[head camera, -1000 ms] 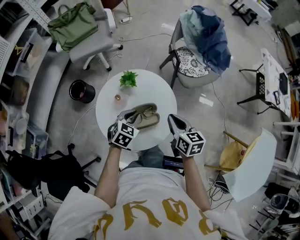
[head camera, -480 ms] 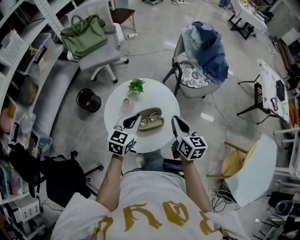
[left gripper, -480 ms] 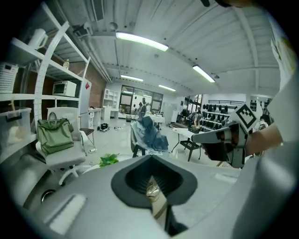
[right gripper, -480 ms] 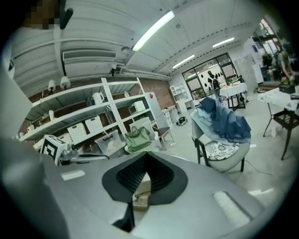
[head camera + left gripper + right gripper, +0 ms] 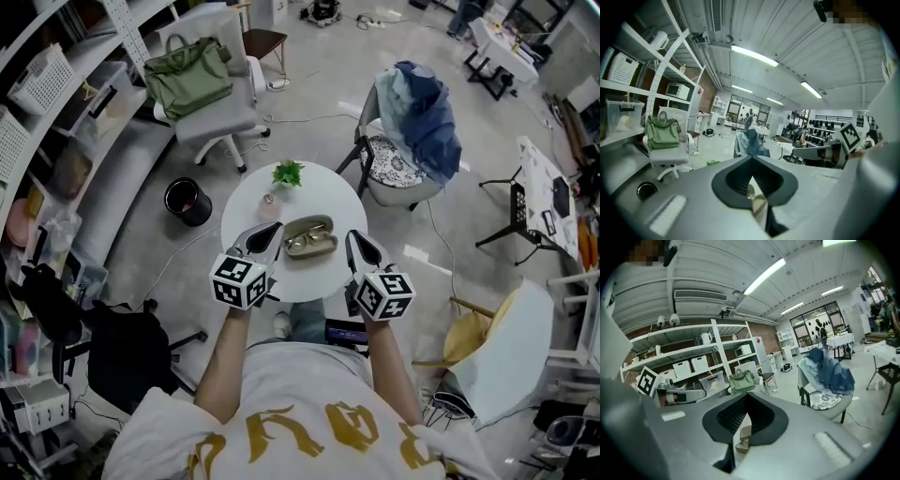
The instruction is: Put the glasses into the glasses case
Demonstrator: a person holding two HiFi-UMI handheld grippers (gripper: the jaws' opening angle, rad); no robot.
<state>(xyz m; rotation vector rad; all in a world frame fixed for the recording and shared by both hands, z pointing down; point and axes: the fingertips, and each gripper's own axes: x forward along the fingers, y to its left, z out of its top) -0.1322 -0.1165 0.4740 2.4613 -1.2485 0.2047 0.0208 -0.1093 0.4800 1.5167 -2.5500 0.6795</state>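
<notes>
An olive glasses case [image 5: 311, 236] lies open on the round white table [image 5: 246, 211], with the glasses [image 5: 310, 242] resting inside it. My left gripper [image 5: 275, 228] hovers just left of the case, jaws shut and empty. My right gripper [image 5: 351, 234] is held just right of the case, also shut and empty. In the left gripper view the case [image 5: 758, 204] shows below the closed jaw tips [image 5: 751, 161]. In the right gripper view the case [image 5: 743, 439] shows the same way under the closed tips [image 5: 746, 397].
A small green plant [image 5: 288, 173] and a little round object [image 5: 268, 199] stand on the table's far side. Around the table are an office chair with a green bag [image 5: 192, 77], a chair draped in blue clothes [image 5: 424, 117], and a black bin [image 5: 186, 200].
The head view has risen and drawn back, so the table looks smaller. Both grippers stay on either side of the case; the glasses lie in it throughout.
</notes>
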